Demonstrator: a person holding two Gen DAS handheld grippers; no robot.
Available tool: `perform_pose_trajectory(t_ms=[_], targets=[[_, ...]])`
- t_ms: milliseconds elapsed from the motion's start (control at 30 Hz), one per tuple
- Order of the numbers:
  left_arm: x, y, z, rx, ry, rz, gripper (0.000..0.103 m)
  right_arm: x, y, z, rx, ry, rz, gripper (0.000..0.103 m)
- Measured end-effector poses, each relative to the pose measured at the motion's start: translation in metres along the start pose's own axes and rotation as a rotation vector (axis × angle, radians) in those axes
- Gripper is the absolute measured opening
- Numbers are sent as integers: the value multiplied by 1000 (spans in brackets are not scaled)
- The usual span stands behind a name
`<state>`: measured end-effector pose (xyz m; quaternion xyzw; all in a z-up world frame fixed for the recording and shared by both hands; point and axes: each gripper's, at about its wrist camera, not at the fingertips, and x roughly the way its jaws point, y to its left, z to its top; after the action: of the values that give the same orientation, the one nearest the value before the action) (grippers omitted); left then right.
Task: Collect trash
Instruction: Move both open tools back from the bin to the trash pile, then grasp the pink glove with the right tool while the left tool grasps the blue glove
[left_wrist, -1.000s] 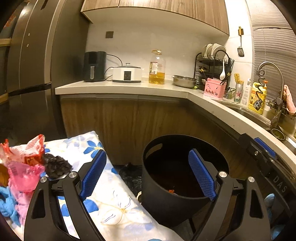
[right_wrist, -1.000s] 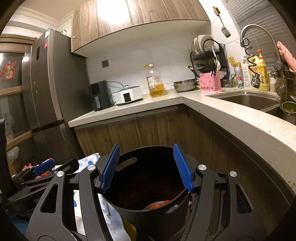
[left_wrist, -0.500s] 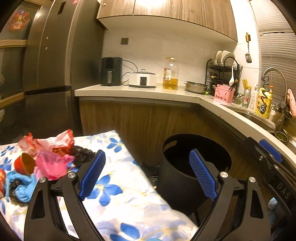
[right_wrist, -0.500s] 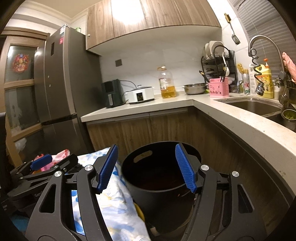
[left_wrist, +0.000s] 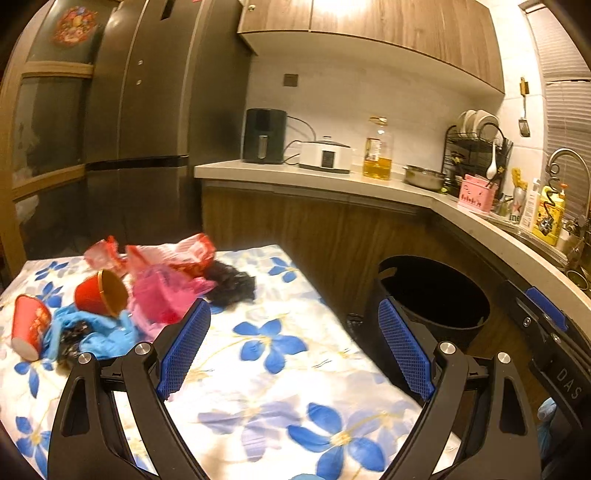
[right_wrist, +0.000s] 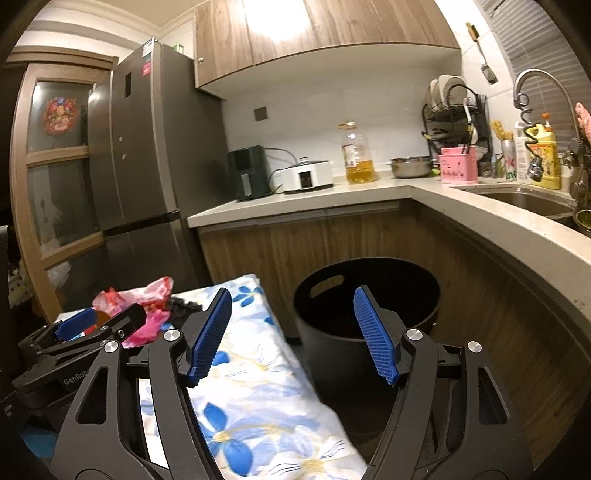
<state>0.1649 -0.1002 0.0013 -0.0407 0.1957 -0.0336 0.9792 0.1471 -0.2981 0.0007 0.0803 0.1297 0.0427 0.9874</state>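
Observation:
A pile of trash lies on a table with a blue-flowered cloth (left_wrist: 273, 373): two red paper cups (left_wrist: 99, 293), a pink plastic bag (left_wrist: 162, 295), red-and-white wrappers (left_wrist: 184, 251), a black crumpled bag (left_wrist: 232, 282) and blue gloves (left_wrist: 99, 334). A black round bin (left_wrist: 436, 299) stands on the floor to the table's right, also in the right wrist view (right_wrist: 369, 295). My left gripper (left_wrist: 295, 350) is open and empty above the cloth, right of the pile. My right gripper (right_wrist: 291, 336) is open and empty, above the gap between table and bin.
A wooden counter (right_wrist: 332, 192) wraps around behind and right of the bin, with an oil bottle (right_wrist: 356, 153), appliances, a dish rack and a sink (right_wrist: 517, 199). A dark fridge (left_wrist: 147, 129) stands behind the table.
Both grippers have pulled back and up from over the bin and swung left. The trash pile and cloth now fill more of the left wrist view. Both stay open.

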Motion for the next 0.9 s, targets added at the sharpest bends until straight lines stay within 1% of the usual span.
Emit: perform_pose_trajectory(t_ms=[133,233,567,733,900], targets=[[-5,17,-5,-12,-2,39,89,5,17,-4,-13,14,35,68],[-8,32,-10,-19,-5,81,89,10,29,-7,-15,24,60,68],[-11,106,-35,-90,5,269,89,36,82,-29,-51,81,171,68],[-12,138,-43,-130,16,327,89,55,111,-44,-71,135,225,68],[-18,162,-46,-165,5,368,89,72,141,-56,-94,185,285,68]])
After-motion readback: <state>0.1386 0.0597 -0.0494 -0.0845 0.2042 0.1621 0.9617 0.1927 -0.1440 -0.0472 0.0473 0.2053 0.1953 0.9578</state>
